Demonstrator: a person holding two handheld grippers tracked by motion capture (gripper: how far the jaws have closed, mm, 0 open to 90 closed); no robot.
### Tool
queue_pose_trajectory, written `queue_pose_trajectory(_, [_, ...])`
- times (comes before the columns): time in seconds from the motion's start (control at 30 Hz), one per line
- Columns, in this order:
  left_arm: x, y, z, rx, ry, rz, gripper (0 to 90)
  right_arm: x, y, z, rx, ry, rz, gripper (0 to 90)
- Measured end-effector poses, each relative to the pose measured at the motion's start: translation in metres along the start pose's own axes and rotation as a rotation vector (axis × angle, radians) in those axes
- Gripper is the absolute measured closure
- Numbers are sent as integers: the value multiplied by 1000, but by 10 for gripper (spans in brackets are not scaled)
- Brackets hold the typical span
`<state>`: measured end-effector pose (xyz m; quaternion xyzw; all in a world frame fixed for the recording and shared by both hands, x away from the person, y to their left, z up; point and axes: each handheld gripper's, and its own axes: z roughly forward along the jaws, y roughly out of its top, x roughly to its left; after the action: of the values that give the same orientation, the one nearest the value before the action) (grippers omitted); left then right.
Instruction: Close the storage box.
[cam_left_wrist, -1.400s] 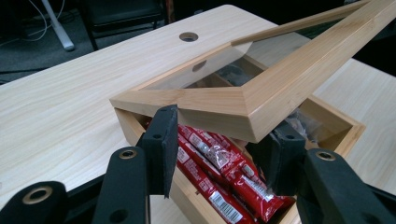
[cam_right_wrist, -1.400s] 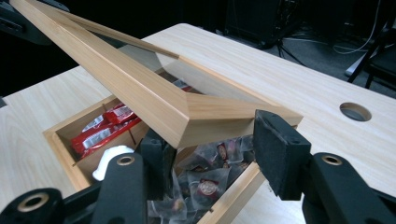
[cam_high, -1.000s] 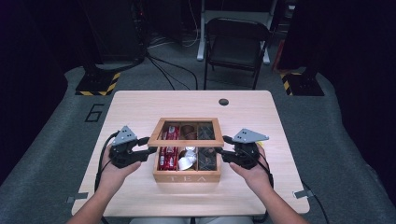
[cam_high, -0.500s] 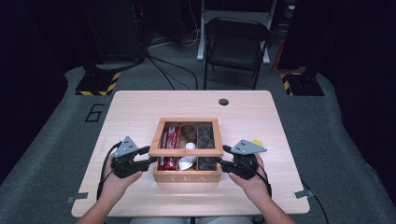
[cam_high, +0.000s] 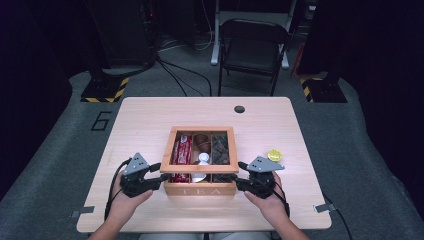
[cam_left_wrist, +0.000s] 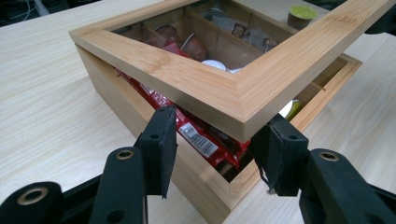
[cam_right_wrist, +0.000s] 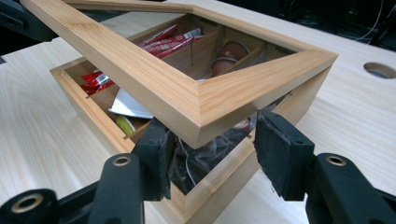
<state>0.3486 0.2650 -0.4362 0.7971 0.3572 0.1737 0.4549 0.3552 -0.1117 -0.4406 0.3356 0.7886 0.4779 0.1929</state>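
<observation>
Overhead, room: dark, grey carpet, folding chair (cam_high: 253, 42) at upper centre, cables on the floor, a "6" marked at the left.
Worktop (cam_high: 140, 125): pale wood grain, rounded corners, round hole (cam_high: 239, 109) near the far edge.
Box (cam_high: 201, 189): bamboo, square, "TEA" on its front wall, low in the frame's centre; inner dividers.
Lid (cam_left_wrist: 219, 88): bamboo frame with a clear pane, raised off the box at its near corners.
Contents: red packets (cam_high: 181, 155), brown capsules, white disc, dark sachets.
Cap (cam_high: 273, 155): yellow, round, right of the box.
Left tool (cam_high: 161, 171): jaws apart, straddling the lid's lower-left corner.
Right tool (cam_high: 241, 172): jaws apart around the lower-right corner.
Tool views: show the gap under the lid, and a yellow-green item inside.
</observation>
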Motion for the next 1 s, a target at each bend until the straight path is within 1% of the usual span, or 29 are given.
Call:
queue_pose_trajectory(0.07, [0, -3, 1, 7, -3, 3, 512, 0, -2, 1, 7, 6, 4, 478])
queue_pose_trajectory(0.17, [-1, -9, 2, 8, -4, -6, 512, 3, -6, 2, 26, 8, 0, 478])
queue_pose_trajectory(0.2, [-1, -10, 3, 19, -9, -4, 511, 3, -7, 2, 32, 9, -2, 478])
queue_pose_trajectory(0.27, [-1, -12, 4, 23, -6, 2, 511, 5, -10, 3, 43, 9, -3, 478])
queue_pose_trajectory(0.3, [-1, -14, 5, 29, -12, -5, 511, 5, -11, 3, 47, 13, -10, 478])
queue_pose_trajectory(0.33, [-2, -14, 5, 25, -9, -8, 512, 6, -12, 4, 52, 14, 2, 478])
queue_pose_trajectory(0.37, [-2, -15, 5, 30, -15, -5, 511, 5, -12, 4, 53, 18, -5, 478])
queue_pose_trajectory(0.4, [-2, -16, 5, 33, -19, -8, 511, 6, -13, 4, 58, 19, 3, 478])
queue_pose_trajectory(0.43, [-2, -17, 6, 30, -15, -7, 511, 6, -14, 5, 60, 20, 1, 478])
queue_pose_trajectory(0.47, [-2, -17, 6, 41, -23, -5, 511, 7, -15, 6, 63, 26, 10, 478])
queue_pose_trajectory(0.6, [-1, -20, 6, 53, -29, -9, 506, 7, -17, 7, 73, 32, 5, 477])
queue_pose_trajectory(0.63, [0, -21, 7, 58, -30, -7, 499, 8, -18, 8, 79, 27, 13, 477])
queue_pose_trajectory(0.7, [0, -22, 7, 58, -32, -10, 488, 8, -19, 8, 79, 34, 9, 477])
queue_pose_trajectory(0.73, [0, -22, 7, 59, -29, -9, 488, 8, -19, 8, 83, 33, 19, 477])
queue_pose_trajectory(0.77, [0, -22, 7, 62, -28, -5, 489, 8, -19, 8, 85, 36, 22, 478])
queue_pose_trajectory(0.8, [-1, -23, 7, 59, -27, -12, 489, 7, -20, 9, 85, 40, 18, 478])
queue_pose_trajectory(0.83, [-2, -23, 7, 63, -28, -11, 489, 7, -20, 9, 85, 43, 19, 478])
queue_pose_trajectory(0.87, [-2, -23, 7, 70, -34, -2, 489, 7, -20, 9, 90, 43, 18, 478])
queue_pose_trajectory(0.93, [-3, -23, 8, 72, -40, -6, 489, 8, -21, 10, 102, 43, 17, 477])
queue_pose_trajectory(0.97, [-4, -23, 8, 75, -45, 2, 489, 8, -22, 11, 103, 44, 23, 477])
queue_pose_trajectory(1.0, [-4, -23, 8, 75, -45, 1, 489, 8, -22, 10, 110, 47, 22, 477])
